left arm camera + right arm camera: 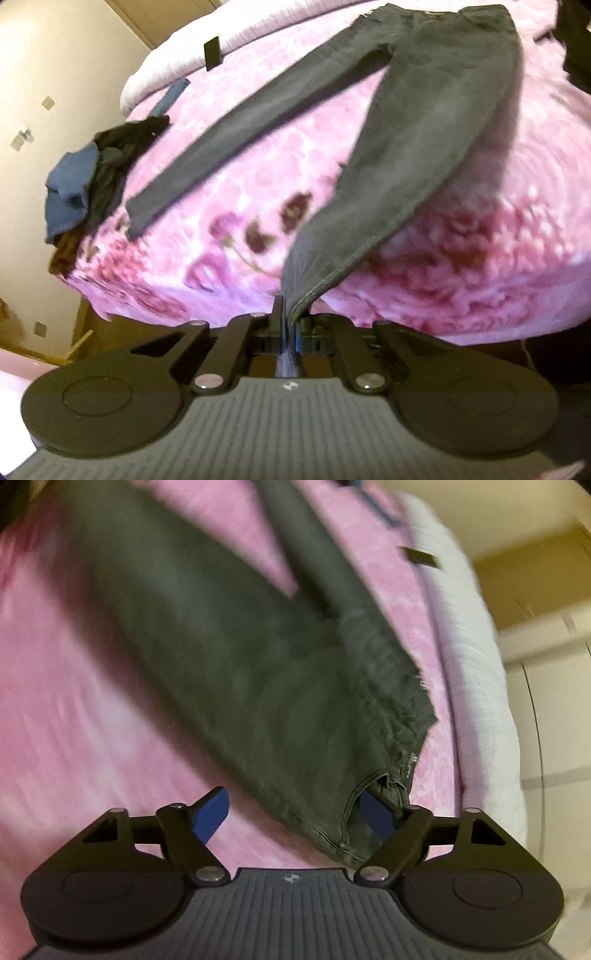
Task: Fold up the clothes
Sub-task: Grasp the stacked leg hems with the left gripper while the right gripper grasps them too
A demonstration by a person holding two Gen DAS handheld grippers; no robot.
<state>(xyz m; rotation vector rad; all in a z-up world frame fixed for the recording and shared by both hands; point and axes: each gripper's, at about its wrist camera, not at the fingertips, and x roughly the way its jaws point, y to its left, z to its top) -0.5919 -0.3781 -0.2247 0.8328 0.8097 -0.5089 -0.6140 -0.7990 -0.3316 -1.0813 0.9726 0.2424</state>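
while your left gripper (284, 314) is clamped on one leg hem, the dark grey jeans (424, 122) lie spread across the pink floral blanket (229, 155), legs apart, that held hem lifted off the bed edge. a heap of dark and blue clothes (85, 173) sits at the far corner, by a cream wall. over on your right gripper (295, 812), fingers splayed wide, one blue pad (376, 812) sits against the waistband, which rests on the blanket.

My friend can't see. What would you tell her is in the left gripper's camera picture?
The left gripper is shut on a leg hem of dark grey jeans spread across a pink flowery blanket. A clothes pile sits at the bed's edge.
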